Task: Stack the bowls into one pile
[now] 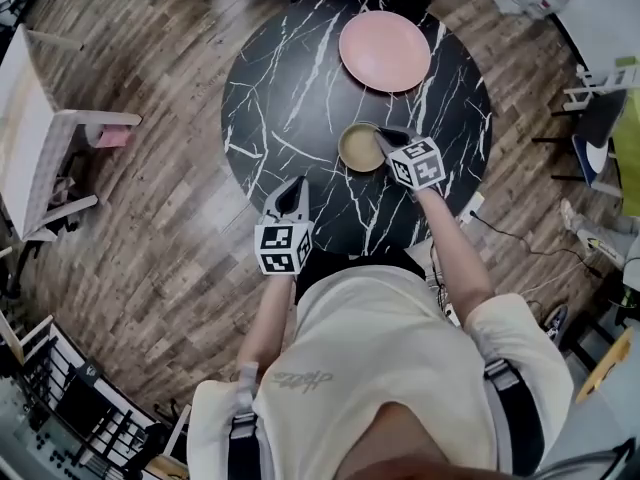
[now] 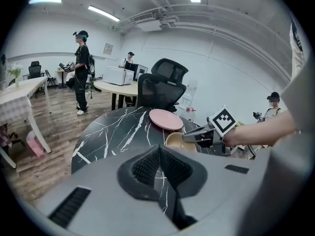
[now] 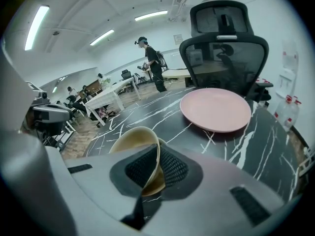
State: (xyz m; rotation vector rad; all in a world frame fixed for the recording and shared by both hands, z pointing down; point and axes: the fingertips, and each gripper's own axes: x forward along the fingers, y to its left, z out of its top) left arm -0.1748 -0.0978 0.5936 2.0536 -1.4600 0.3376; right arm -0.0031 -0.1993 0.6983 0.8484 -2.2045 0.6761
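Note:
A tan bowl [image 1: 358, 148] is over the middle of the round black marble table [image 1: 280, 118], just below the pink plate [image 1: 384, 50]. My right gripper [image 1: 385, 140] is shut on the bowl's right rim. In the right gripper view the thin rim [image 3: 130, 140] stands between the ribbed pads [image 3: 170, 167] of that gripper [image 3: 156, 166]. I cannot tell whether the bowl rests on the table or hangs just above it. My left gripper [image 1: 292, 200] is over the table's near edge, shut with nothing in it. The left gripper view has its own tips [image 2: 158, 168], with the bowl [image 2: 176, 140] and right gripper [image 2: 189, 135] ahead.
A black office chair [image 3: 224, 33] stands behind the table's far side, beyond the pink plate [image 3: 215, 109]. A white table [image 1: 30, 138] and a pink bin [image 1: 112, 136] are on the wooden floor at the left. A person [image 2: 82, 70] stands farther back, with desks behind.

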